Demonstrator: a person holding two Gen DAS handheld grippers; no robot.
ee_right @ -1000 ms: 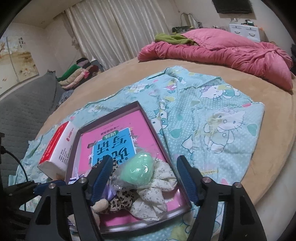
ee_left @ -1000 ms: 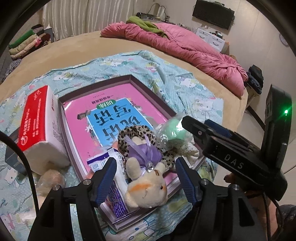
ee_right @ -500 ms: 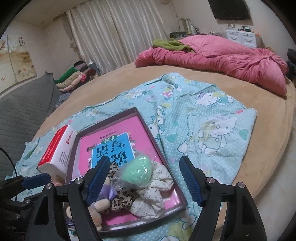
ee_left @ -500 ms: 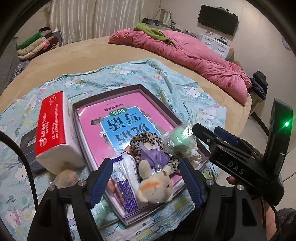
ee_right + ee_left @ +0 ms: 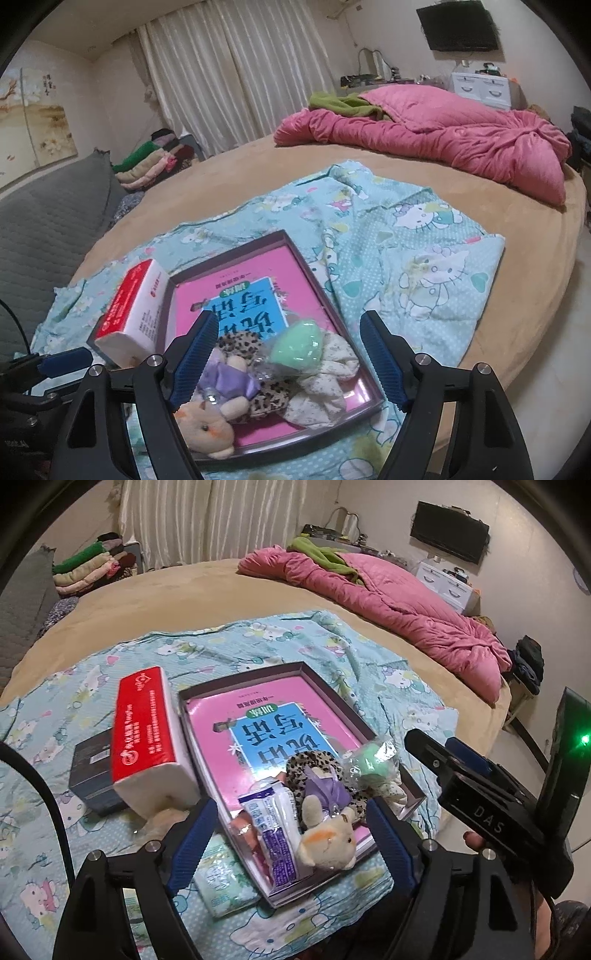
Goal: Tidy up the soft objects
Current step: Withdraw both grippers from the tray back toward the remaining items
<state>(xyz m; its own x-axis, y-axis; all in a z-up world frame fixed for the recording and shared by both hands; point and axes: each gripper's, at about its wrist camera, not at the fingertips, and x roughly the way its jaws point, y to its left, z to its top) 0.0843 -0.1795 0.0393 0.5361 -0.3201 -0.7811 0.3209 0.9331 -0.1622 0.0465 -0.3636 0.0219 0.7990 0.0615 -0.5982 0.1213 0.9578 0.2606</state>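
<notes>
A: Why do both sets of jaws hold nothing?

B: The left gripper (image 5: 288,834) is opening and the right gripper (image 5: 288,354) gapes wide. The plush toy (image 5: 327,843), scrunchies (image 5: 321,384) and green ball (image 5: 301,341) already lie gathered in the tray (image 5: 332,694) on the bed (image 5: 184,590).

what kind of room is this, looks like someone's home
Most likely a bedroom in a home. A large round bed fills the room, with a crumpled pink quilt on it. Long curtains hang behind, a television is mounted on the wall, and folded clothes are stacked nearby.
</notes>
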